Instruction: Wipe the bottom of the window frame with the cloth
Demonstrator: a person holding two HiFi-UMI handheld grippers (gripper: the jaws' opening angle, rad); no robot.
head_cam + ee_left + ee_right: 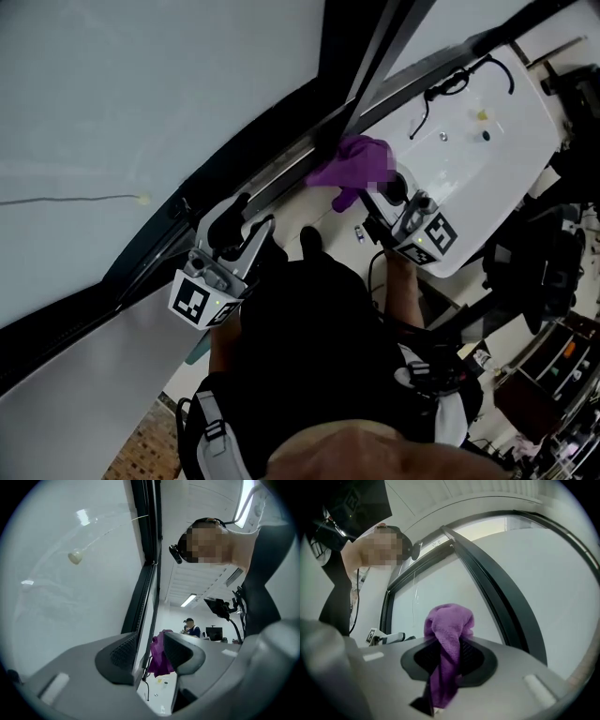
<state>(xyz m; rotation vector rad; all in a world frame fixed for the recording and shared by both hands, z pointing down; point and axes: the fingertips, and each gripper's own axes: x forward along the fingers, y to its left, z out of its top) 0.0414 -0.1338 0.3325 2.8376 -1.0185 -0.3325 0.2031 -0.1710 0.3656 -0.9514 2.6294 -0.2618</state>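
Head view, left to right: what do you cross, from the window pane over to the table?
Small pale cord pull → left hand-held gripper, jaws apart and empty → purple terry cloth on the dark window frame → right hand-held gripper, clamped on the cloth → glossy white tabletop.

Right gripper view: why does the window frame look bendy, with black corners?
Right gripper view: the wide-angle lens curves the window frame and darkens the corners, though the cloth looks sharp; left gripper view: same dark corners; head view: frame lines run straight.
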